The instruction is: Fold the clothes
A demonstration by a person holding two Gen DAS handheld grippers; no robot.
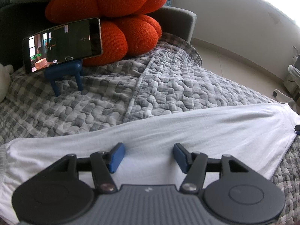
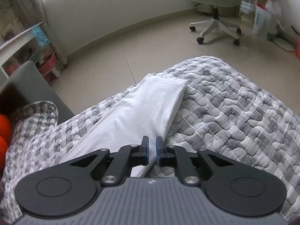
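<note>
A white garment (image 1: pixel 206 123) lies folded into a long strip across a grey checked quilt (image 1: pixel 168 86). My left gripper (image 1: pixel 148 148) hovers over the strip's near edge, jaws wide open, and nothing sits between its blue pads (image 1: pixel 117 157). In the right wrist view the same garment (image 2: pixel 150 108) runs away toward the bed's far corner. My right gripper (image 2: pixel 152 140) sits at the strip's right-hand fold edge. Its jaws stand a narrow slit apart. White cloth shows through the slit, lying flat on the quilt (image 2: pixel 234 112), and the pads do not visibly press on it.
A phone (image 1: pixel 61 45) on a blue stand (image 1: pixel 65 75) plays video at the back left, in front of an orange knot cushion (image 1: pixel 121 18). The bed ends past the garment's far end, where the tiled floor (image 2: pixel 150 46) begins. A white office chair (image 2: pixel 215 9) stands beyond.
</note>
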